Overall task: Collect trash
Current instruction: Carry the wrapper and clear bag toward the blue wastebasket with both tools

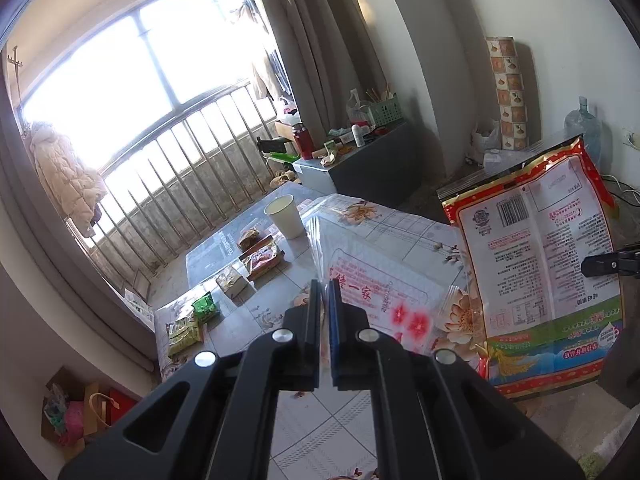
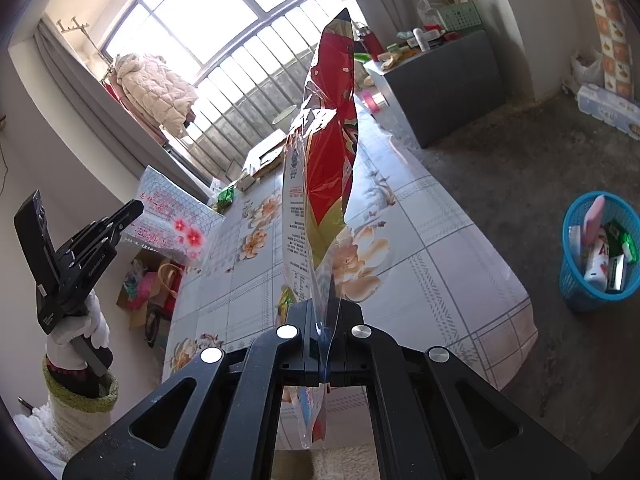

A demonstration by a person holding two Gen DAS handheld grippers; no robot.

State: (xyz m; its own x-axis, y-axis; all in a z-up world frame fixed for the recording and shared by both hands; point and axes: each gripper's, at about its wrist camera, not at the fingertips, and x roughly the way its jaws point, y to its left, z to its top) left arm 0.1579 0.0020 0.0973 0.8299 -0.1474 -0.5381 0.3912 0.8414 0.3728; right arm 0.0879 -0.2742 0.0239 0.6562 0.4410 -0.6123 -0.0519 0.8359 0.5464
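Observation:
My left gripper (image 1: 325, 286) is shut on a clear plastic bag with red print (image 1: 372, 276) and holds it above the table; the bag also shows in the right wrist view (image 2: 172, 216), hanging from the left gripper (image 2: 134, 208). My right gripper (image 2: 323, 308) is shut on a large red snack bag (image 2: 324, 148), held upright and edge-on above the table. In the left wrist view the snack bag (image 1: 536, 256) shows its printed back, with a right gripper finger (image 1: 600, 265) at its edge.
The floral-cloth table (image 2: 420, 240) carries a paper cup (image 1: 285, 216), several small wrappers (image 1: 260, 258) and green packets (image 1: 205, 306). A blue waste basket (image 2: 598, 252) holding trash stands on the floor right of the table. A grey cabinet (image 2: 440, 76) with clutter stands behind.

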